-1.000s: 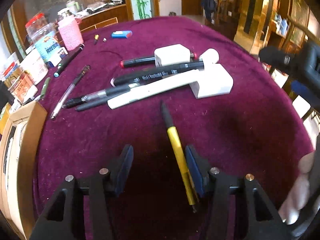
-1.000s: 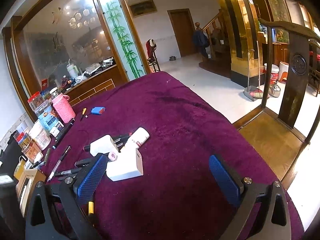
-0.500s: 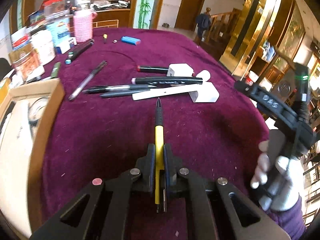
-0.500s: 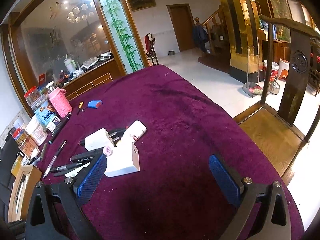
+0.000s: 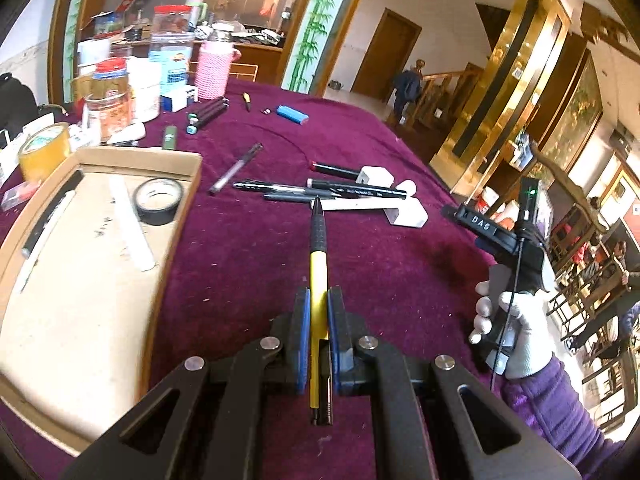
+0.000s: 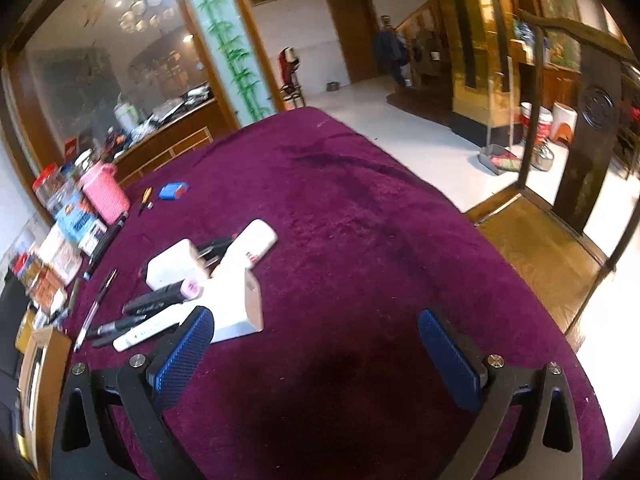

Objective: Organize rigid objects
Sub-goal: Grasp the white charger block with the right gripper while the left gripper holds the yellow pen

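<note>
Left wrist view: left gripper clamped on yellow pen, tip pointing ahead, cardboard box just left. Right wrist view: right gripper spread wide over tablecloth, probably touching nothing; pen pile ahead-left.

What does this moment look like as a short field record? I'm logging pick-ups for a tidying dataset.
surface: purple tablecloth
left gripper: shut on yellow pen, tip pointing away
right gripper: open, nothing between its pads
container: cardboard box, left of the pen, holding a black tape roll
still loose: black markers and white blocks beyond the pen
</note>
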The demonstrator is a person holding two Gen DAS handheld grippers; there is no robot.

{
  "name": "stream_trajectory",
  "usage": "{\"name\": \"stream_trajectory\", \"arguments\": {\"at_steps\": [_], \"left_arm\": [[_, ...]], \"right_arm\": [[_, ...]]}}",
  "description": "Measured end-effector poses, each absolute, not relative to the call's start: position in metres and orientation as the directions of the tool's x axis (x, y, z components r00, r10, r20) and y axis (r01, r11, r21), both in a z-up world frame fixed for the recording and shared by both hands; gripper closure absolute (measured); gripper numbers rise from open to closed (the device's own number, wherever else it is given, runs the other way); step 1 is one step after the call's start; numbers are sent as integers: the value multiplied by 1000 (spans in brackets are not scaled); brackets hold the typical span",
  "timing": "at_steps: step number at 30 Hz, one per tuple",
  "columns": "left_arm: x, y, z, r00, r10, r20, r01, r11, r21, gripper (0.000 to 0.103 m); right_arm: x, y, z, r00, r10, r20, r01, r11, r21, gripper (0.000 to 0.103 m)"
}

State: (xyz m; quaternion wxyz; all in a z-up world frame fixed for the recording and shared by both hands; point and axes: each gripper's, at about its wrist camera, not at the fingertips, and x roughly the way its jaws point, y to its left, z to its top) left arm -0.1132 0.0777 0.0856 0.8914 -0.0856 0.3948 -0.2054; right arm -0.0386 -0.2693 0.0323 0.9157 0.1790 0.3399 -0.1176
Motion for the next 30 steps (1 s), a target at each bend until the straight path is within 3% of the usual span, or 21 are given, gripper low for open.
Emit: {"name": "stream_trajectory", "arguments": {"at_steps": [9, 15, 19, 23, 25, 27, 30], "left_arm": [[-126, 117, 83, 624, -449, -640, 283, 893, -350, 95], [-126, 136, 84, 636, -441, -633, 257, 895, -366, 95], [-125, 140, 84, 640, -435, -633, 254, 898, -360, 95], [-122, 134, 80, 625, -450, -638, 266, 891, -367, 95], [-123, 131, 79, 618, -457, -640, 273, 888, -371, 95], [-124, 129, 77, 613, -461, -642, 276, 886, -373, 95], [-126, 130, 78, 614, -460, -641, 273, 886, -374, 95]], "right_arm": [[1, -219, 61, 710, 61, -702, 171, 952, 255, 1], [61, -222, 43, 608, 53, -792, 206, 953, 221, 1], [60, -211, 24, 529, 234, -816, 120, 931, 345, 4], [32, -185, 25, 433, 505, -747, -76, 846, 528, 5], [15, -169, 34, 390, 574, -721, -189, 816, 547, 5], [3, -159, 44, 409, 551, -727, -245, 834, 494, 5], [-6, -160, 59, 539, 352, -765, -173, 935, 308, 5]]}}
